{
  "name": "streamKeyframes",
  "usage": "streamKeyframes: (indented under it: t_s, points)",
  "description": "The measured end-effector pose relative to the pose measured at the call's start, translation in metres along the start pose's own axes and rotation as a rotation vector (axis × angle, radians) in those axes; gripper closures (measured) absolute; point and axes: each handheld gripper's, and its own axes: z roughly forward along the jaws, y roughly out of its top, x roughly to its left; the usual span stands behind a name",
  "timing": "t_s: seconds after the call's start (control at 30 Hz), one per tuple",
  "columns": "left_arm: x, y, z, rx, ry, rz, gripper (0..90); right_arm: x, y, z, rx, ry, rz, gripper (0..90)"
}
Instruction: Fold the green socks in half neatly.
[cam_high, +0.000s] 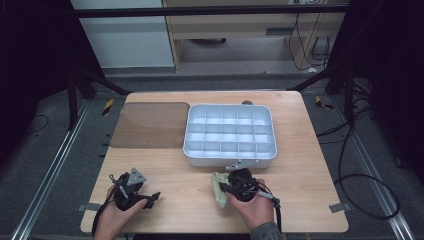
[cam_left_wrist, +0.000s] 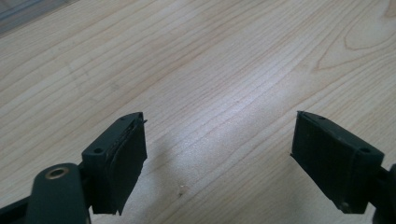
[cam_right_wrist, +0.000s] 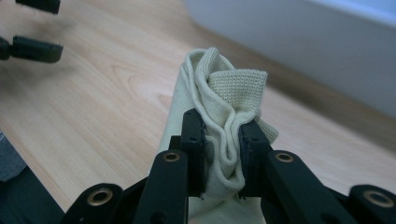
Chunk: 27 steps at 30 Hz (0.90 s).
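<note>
On the tabletop (cam_high: 300, 165) the compartment tray (cam_high: 229, 135) sits toward the far side, right of centre, with the flat mat (cam_high: 150, 125) just beside it on its left. The cloth (cam_high: 218, 188) is between my right fingers (cam_right_wrist: 250, 140), just before the tray's near wall. My left gripper (cam_high: 134, 192) hovers well to its left.

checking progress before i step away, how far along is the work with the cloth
Done: the right gripper has its fingers shut on the pale cloth, just in front of the compartment tray. In hand: carrying the bunched cloth. Left: no compartment has been touched by it yet. The left gripper is open over bare table.
</note>
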Motion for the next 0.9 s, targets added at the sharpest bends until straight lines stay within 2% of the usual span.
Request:
streamKeyframes:
  t_s: [0.13,0.23,0.27,0.47,0.67,0.8,0.9]
  points:
    - [0.003,-0.001,0.001,0.002,0.005,-0.012,16.4,-0.014,0.011,-0.026,-0.045,-0.038,-0.004,76.5]
    - [0.006,-0.001,0.003,0.005,0.012,-0.018,14.9,-0.028,0.022,-0.049,-0.084,-0.084,0.001,76.4]
    - [0.007,-0.001,0.003,0.003,0.016,-0.02,12.8,-0.036,0.027,-0.06,-0.098,-0.113,0.008,76.4]
    - [0.014,-0.003,0.009,0.019,0.023,-0.03,7.8,-0.065,0.045,-0.09,-0.128,-0.211,0.032,76.3]
    - [0.02,-0.002,0.013,0.016,0.043,-0.039,5.4,-0.089,0.058,-0.102,-0.121,-0.272,0.049,76.3]
    - [0.022,-0.002,0.017,0.021,0.06,-0.048,5.0,-0.103,0.065,-0.102,-0.119,-0.298,0.068,76.2]
    - [0.023,-0.001,0.02,0.017,0.056,-0.054,2.8,-0.112,0.07,-0.097,-0.105,-0.313,0.073,76.1]
